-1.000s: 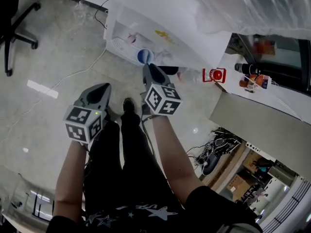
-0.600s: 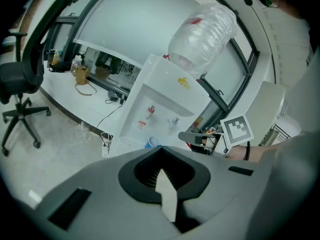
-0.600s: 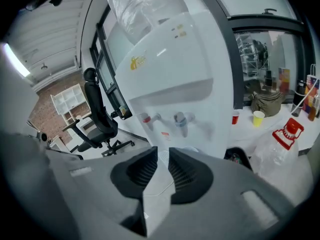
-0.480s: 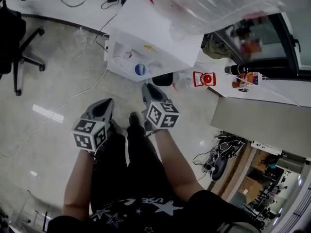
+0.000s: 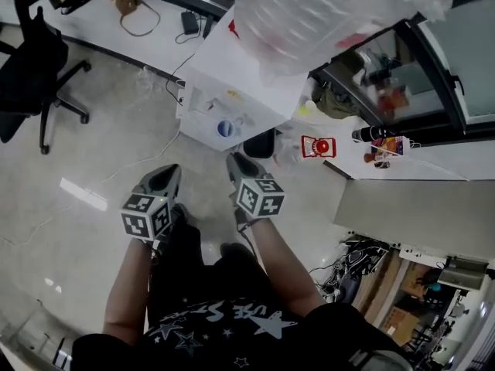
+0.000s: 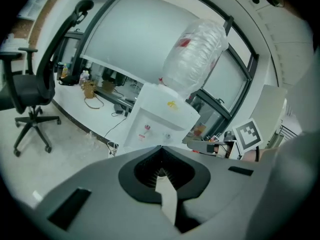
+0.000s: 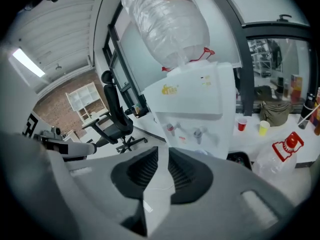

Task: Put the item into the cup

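I hold both grippers at waist height over the floor, pointed at a white water dispenser with a large clear bottle on top. A blue round cup sits under its taps. My left gripper is shut, jaws meeting at the tip, with no object showing. My right gripper is also shut with nothing seen in it. In the right gripper view a red cup and a yellow cup stand on a ledge right of the dispenser.
A black office chair stands at the left. Behind it, a white desk carries cables. A clear plastic bottle with a red label lies right of the dispenser, below dark glass doors. My legs are below the grippers.
The head view has lifted, so the dispenser sits smaller and farther, and the desk and chair have come into view. Both grippers stay shut, side by side.
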`<state>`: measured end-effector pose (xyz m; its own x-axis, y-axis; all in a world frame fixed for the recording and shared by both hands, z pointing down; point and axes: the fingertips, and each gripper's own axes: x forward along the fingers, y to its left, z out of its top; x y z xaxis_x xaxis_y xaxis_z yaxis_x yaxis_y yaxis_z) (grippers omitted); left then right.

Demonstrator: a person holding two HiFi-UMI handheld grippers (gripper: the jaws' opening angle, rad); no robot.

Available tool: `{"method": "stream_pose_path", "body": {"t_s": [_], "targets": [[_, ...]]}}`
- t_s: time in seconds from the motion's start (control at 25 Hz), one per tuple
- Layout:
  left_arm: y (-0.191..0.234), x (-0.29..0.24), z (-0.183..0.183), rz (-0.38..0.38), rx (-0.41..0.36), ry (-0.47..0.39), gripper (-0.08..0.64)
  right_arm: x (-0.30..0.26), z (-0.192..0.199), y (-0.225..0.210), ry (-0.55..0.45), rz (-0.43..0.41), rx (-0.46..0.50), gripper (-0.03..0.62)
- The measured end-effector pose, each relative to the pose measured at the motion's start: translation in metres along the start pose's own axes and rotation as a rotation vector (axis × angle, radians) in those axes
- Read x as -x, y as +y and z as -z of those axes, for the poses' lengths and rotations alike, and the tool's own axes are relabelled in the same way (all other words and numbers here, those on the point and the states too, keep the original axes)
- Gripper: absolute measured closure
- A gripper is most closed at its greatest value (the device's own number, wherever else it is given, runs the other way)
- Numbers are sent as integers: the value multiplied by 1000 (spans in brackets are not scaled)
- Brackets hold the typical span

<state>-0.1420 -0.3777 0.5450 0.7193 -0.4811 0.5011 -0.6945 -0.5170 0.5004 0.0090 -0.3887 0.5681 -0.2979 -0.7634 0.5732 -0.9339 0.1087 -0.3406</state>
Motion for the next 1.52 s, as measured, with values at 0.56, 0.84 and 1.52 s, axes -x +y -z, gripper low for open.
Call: {"method": "stream_pose_path", "body": {"t_s": [0.56, 0.84, 1.52], "targets": [[-111, 63, 28, -126, 6, -142, 554, 115, 13, 25, -13, -229, 126, 532], [-177, 83, 64, -158, -11, -213, 554, 190, 27, 4, -62, -281, 218, 532], [-301, 123, 130, -206, -34, -287, 554, 321, 60, -14, -124, -391, 273, 591]]}}
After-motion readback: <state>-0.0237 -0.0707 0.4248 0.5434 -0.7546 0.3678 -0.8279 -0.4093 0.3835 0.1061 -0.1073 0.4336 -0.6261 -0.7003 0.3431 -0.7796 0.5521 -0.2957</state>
